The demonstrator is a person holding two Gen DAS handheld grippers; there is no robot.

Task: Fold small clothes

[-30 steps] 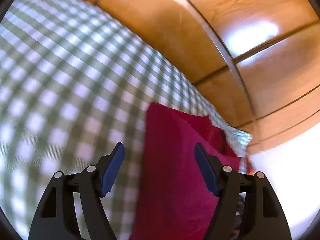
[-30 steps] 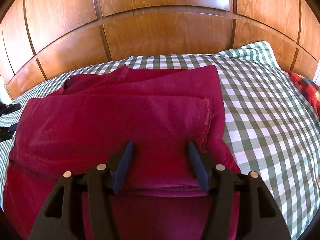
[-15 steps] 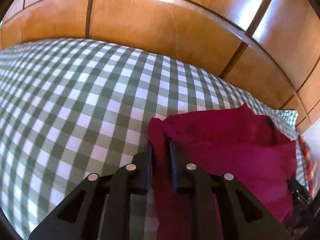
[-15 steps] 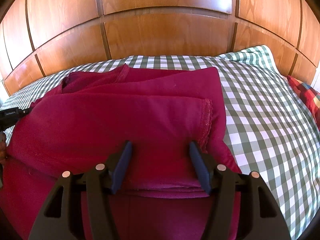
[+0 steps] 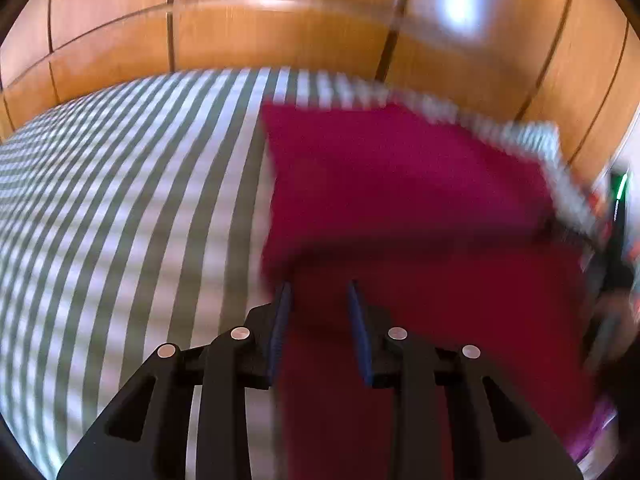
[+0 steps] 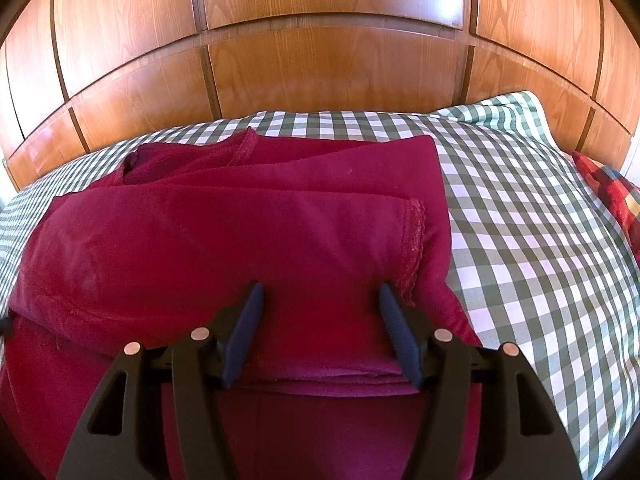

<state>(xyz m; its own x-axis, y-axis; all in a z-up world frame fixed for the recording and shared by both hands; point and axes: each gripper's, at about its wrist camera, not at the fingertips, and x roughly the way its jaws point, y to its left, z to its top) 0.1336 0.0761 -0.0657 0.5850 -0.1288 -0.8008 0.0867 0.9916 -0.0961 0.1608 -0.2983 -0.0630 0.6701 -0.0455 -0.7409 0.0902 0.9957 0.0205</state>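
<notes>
A dark red garment (image 6: 256,240) lies folded in layers on the green-and-white checked bedspread (image 6: 532,248). My right gripper (image 6: 320,300) is open, its blue-padded jaws standing over the near folded edge with cloth between them. In the blurred left wrist view the same red garment (image 5: 400,208) fills the right half. My left gripper (image 5: 318,300) is open with a moderate gap, over the garment's left edge; red cloth shows between the jaws, not pinched.
A wooden panelled headboard (image 6: 320,72) runs behind the bed. A checked pillow (image 6: 508,112) lies at the back right and a red plaid cloth (image 6: 612,188) at the far right. The bedspread (image 5: 120,220) stretches to the left of the garment.
My left gripper, shut on the garment's edge half a second ago, has opened and swung over the cloth, blurring the view. My right gripper has stayed open in place.
</notes>
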